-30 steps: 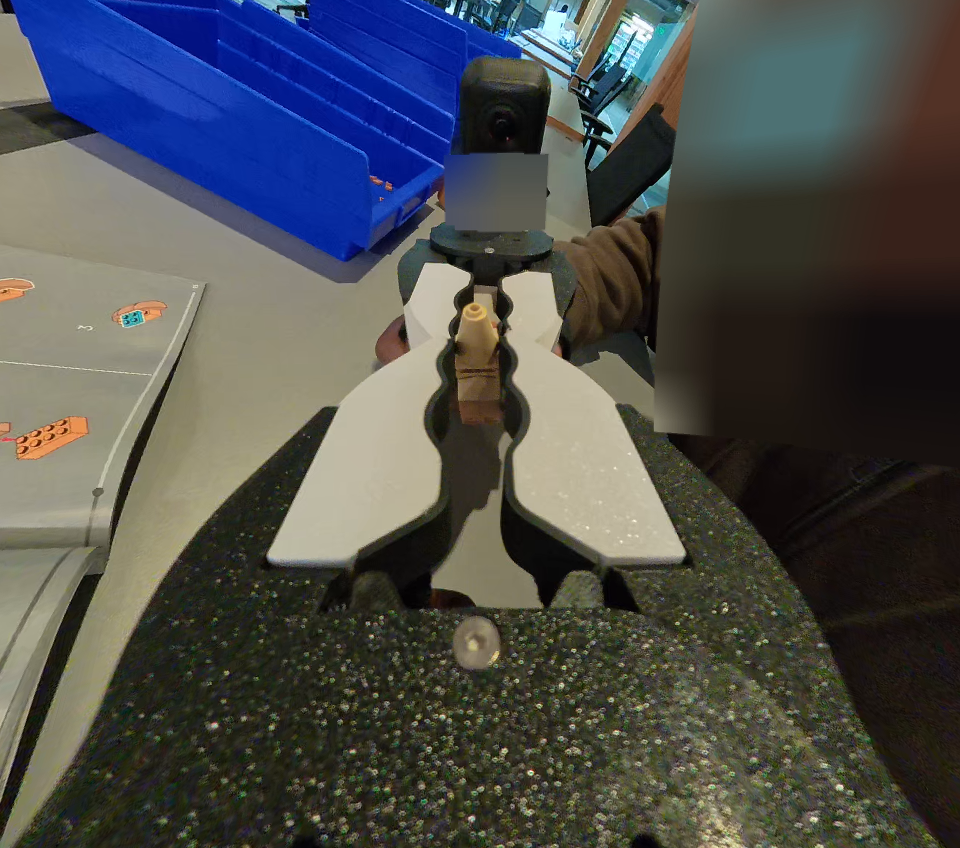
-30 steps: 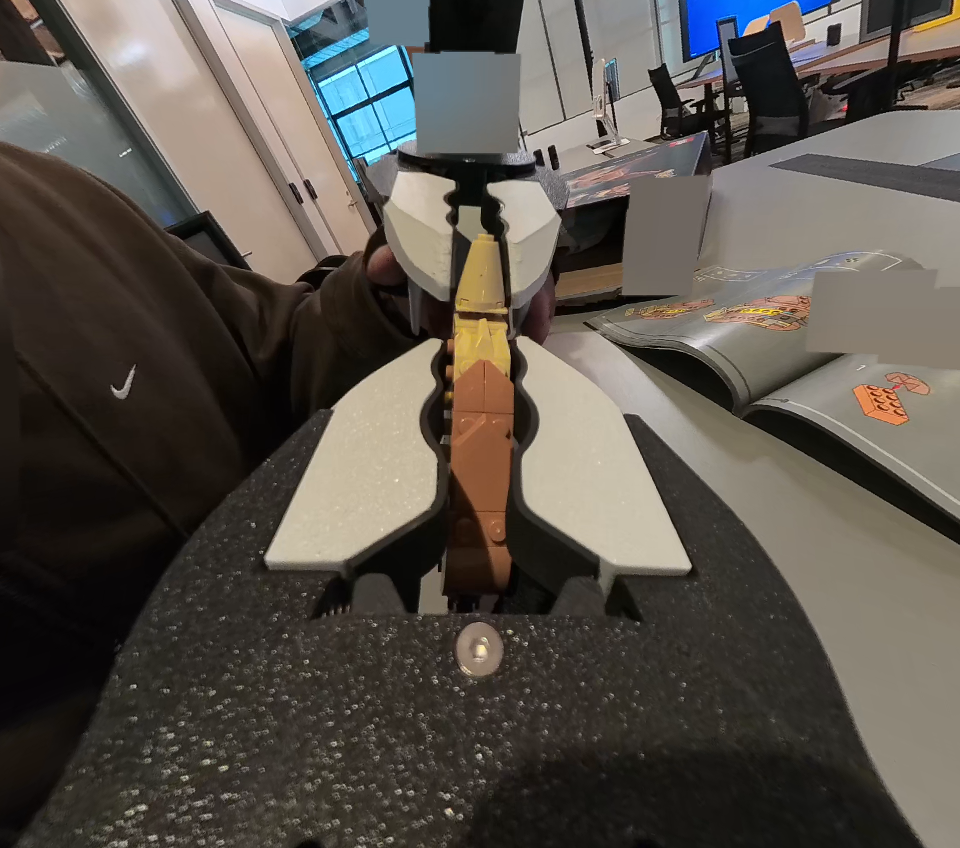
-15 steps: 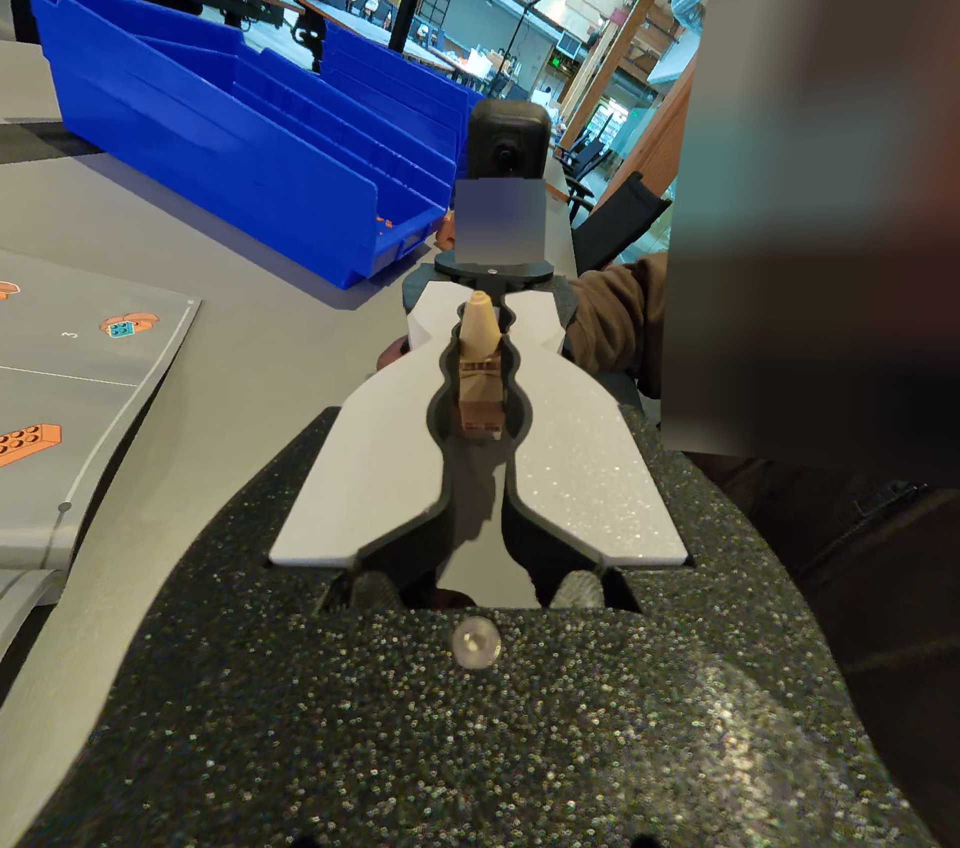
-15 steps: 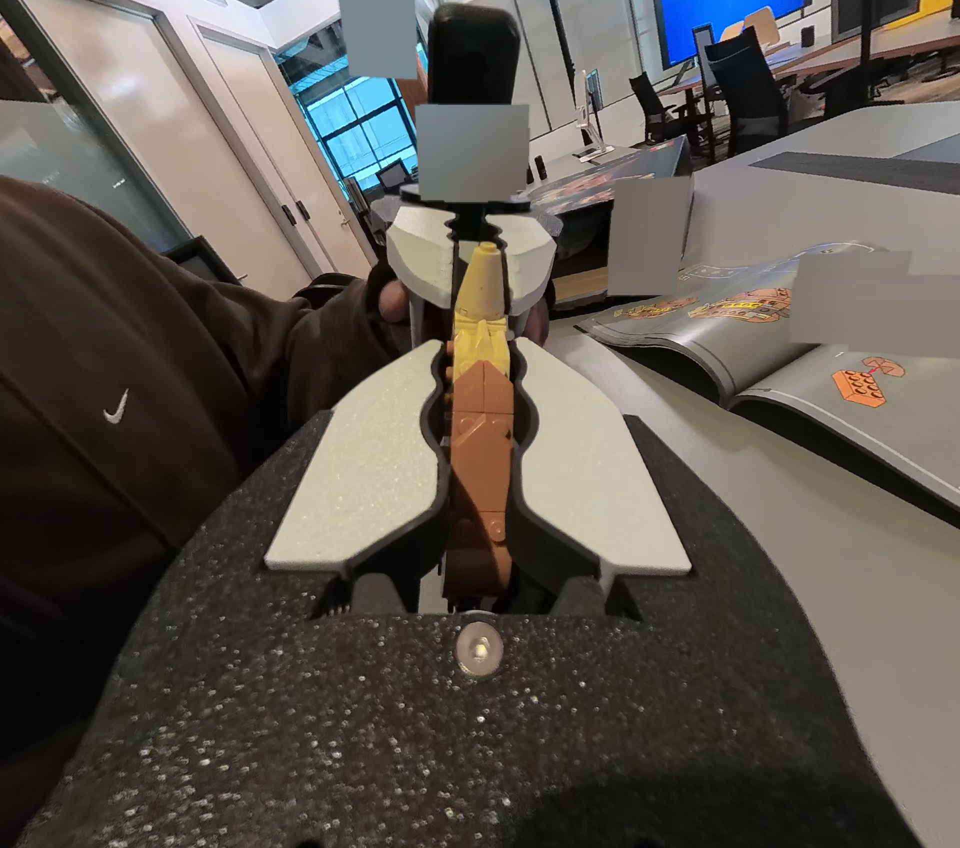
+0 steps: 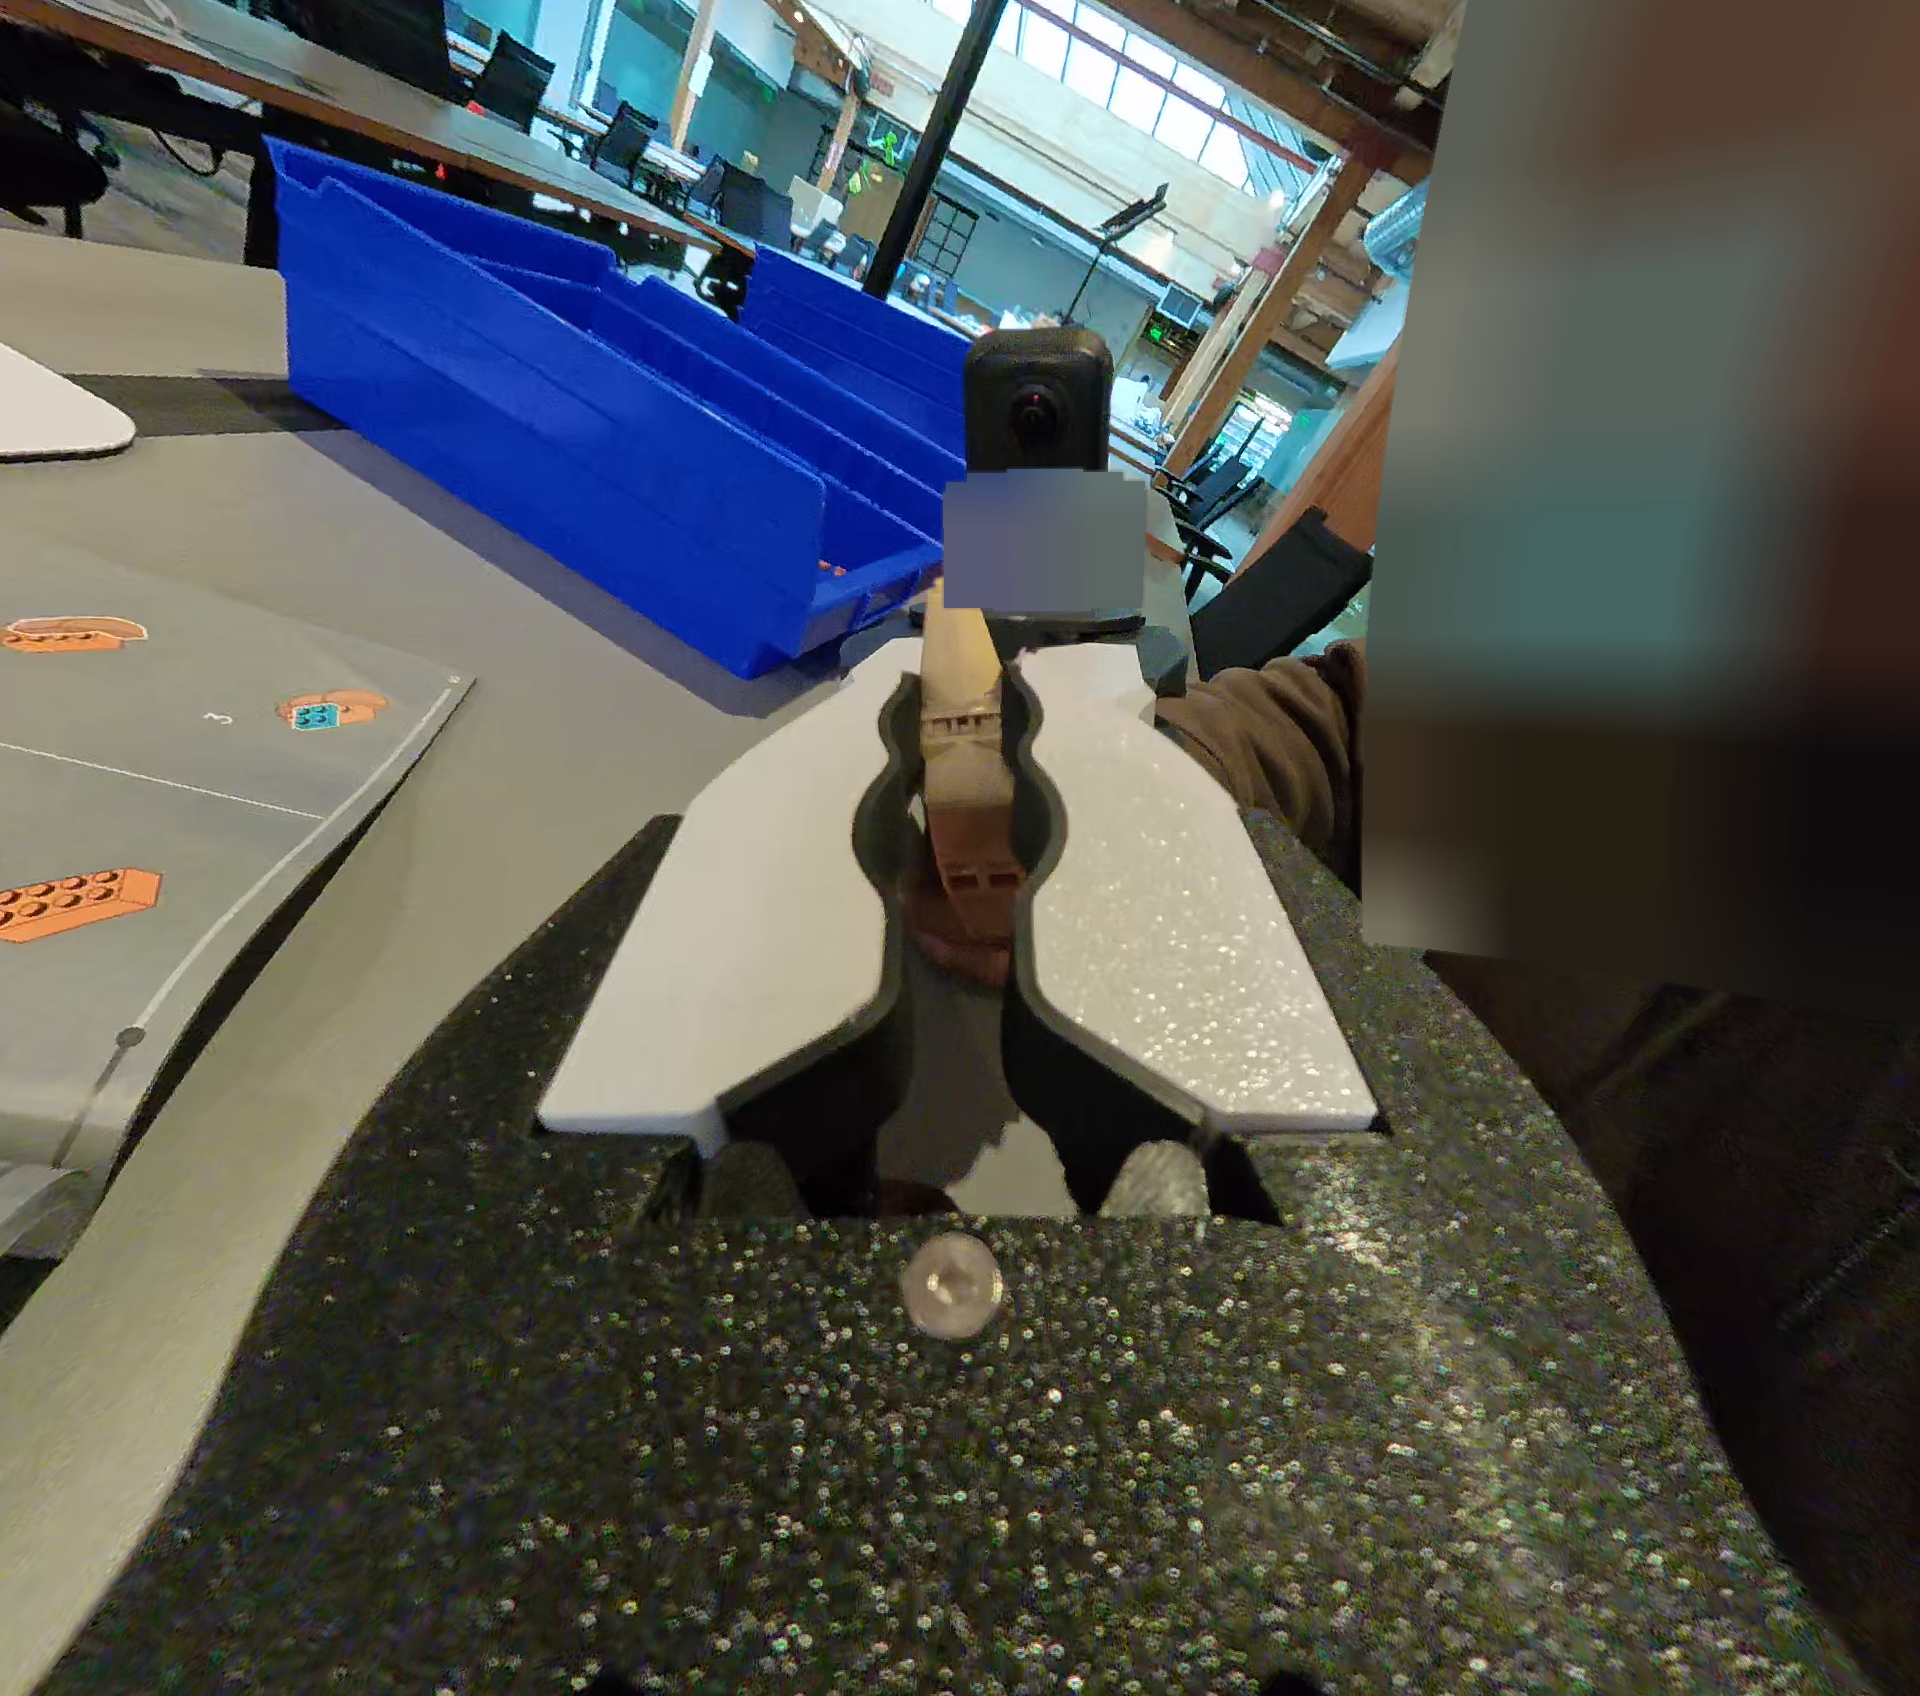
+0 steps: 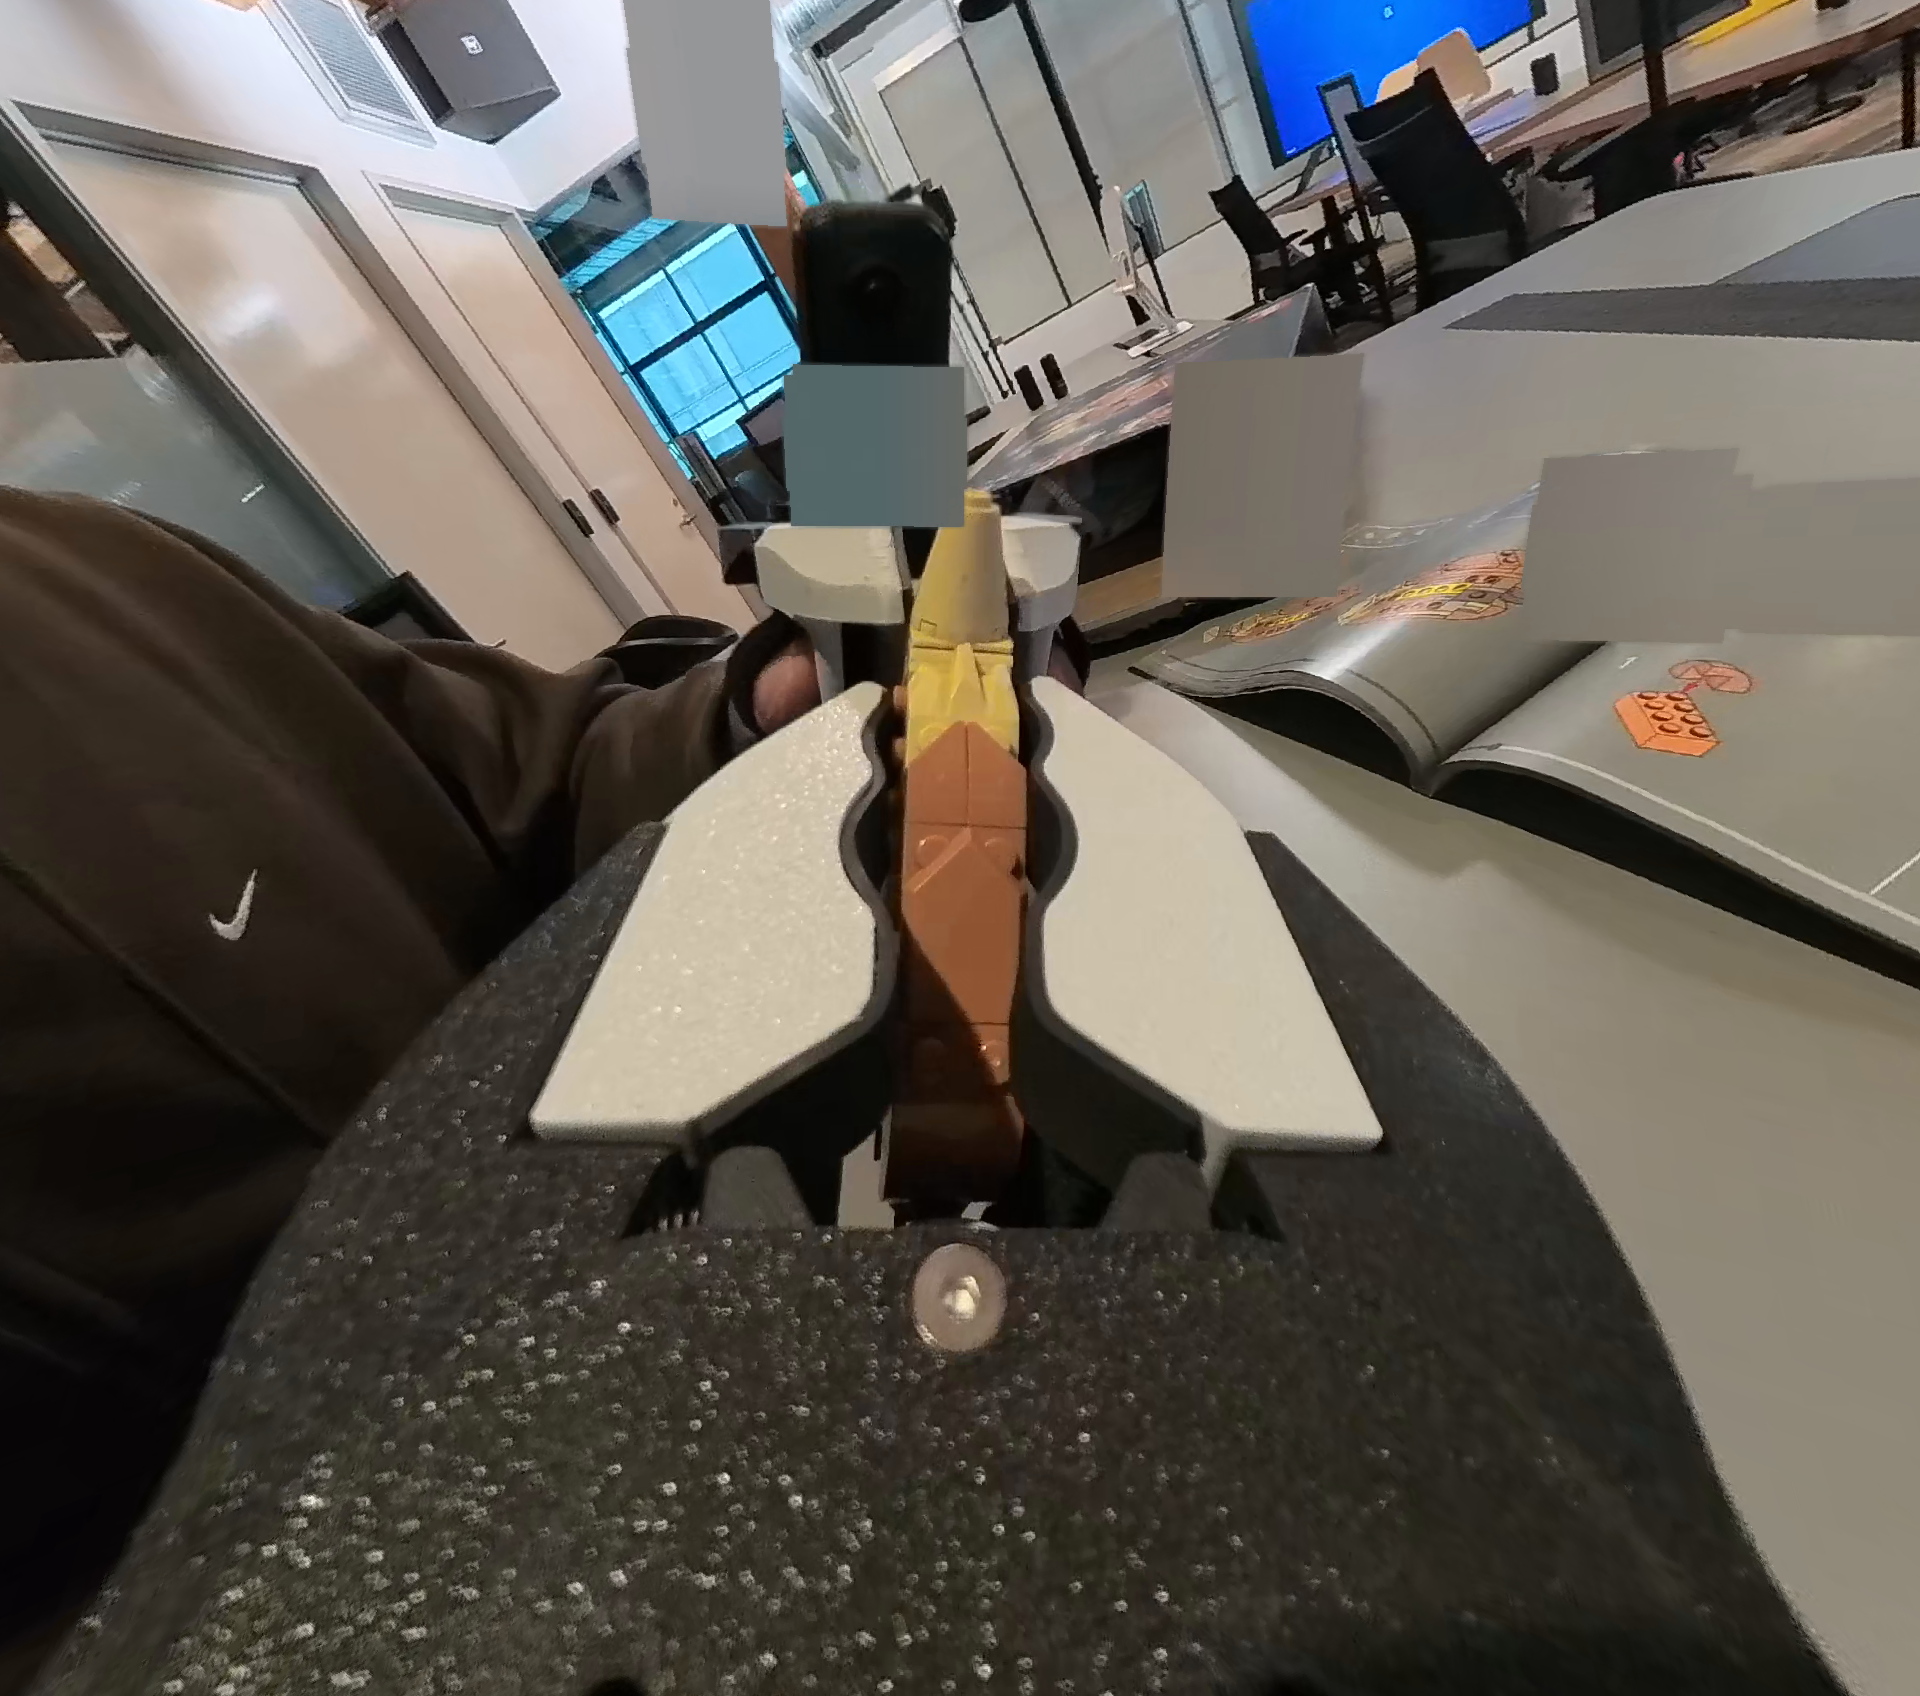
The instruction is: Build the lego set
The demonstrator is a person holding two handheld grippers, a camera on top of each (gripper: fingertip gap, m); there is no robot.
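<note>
A long lego assembly is held in the air between my two grippers, which face each other tip to tip. Its brown part [image 6: 961,877] sits between the fingers of my right gripper [image 6: 961,711], which is shut on it. Its tan, cone-tipped part [image 6: 966,607] reaches into my left gripper, seen farther off in that view. In the left wrist view, my left gripper [image 5: 961,701] is shut on the tan part [image 5: 961,763], whose brown end [image 5: 977,883] points back at the camera. The right gripper's white fingers [image 5: 1091,670] show just behind.
A row of blue bins [image 5: 582,441] stands on the grey table [image 5: 623,711] to the far left. An open instruction booklet [image 5: 208,763] lies at the left, and it also shows in the right wrist view [image 6: 1621,742]. A person's brown sleeve [image 6: 312,763] is close by. Left and right tips are no more than a few centimetres apart.
Both grippers have tilted upward together, so more ceiling shows. The assembly stays held by both and sits slightly deeper between the left fingers.
</note>
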